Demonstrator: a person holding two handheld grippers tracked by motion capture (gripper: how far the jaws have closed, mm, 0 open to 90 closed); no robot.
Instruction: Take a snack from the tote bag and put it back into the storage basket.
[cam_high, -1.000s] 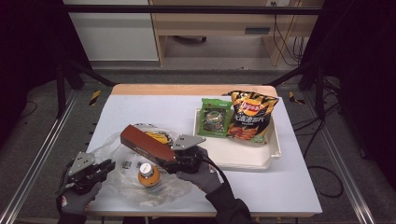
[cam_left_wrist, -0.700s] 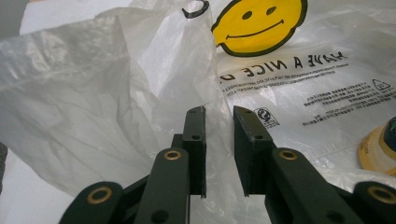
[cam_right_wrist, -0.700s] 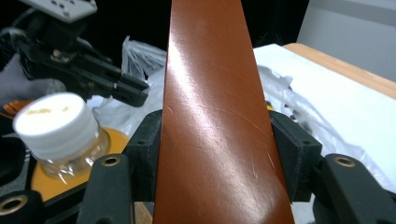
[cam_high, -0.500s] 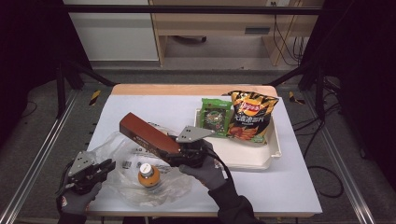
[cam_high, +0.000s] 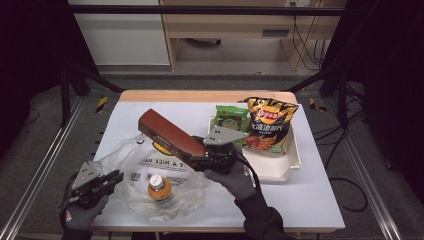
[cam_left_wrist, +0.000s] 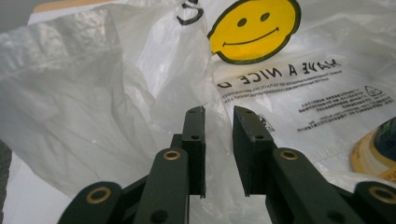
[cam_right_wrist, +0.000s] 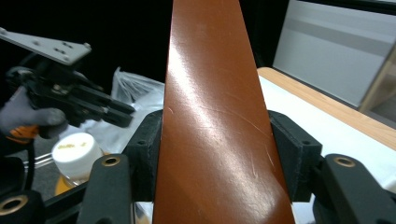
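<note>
A long brown box (cam_high: 170, 136) is held by one end in the right gripper (cam_high: 212, 156), with the jaws pressed against its two sides. The box is lifted off the bench (cam_high: 300, 200) and tilted, so that its free end points up and to the far left, above the plastic bag (cam_high: 135, 165). In the right gripper view the brown box (cam_right_wrist: 215, 116) is seen running up between the two black jaws. The clear plastic bag is spread flat on the near left part of the bench, and a yellow smiley face (cam_left_wrist: 252, 29) is printed on it. A small bottle (cam_high: 159, 188) with a white cap and an orange label is seen inside the bag, near the front edge. The left gripper (cam_high: 107, 181) is kept low at the near left, just at the edge of the bag. Its jaws are only a little way apart, and a thin fold of the plastic bag (cam_left_wrist: 93, 107) is seen between them; it cannot be told if the fold is pinched. To the far right a white tray (cam_high: 285, 165) is set on the bench. A green packet (cam_high: 231, 118) and a bag of chips (cam_high: 269, 125) are laid in it, side by side.
</note>
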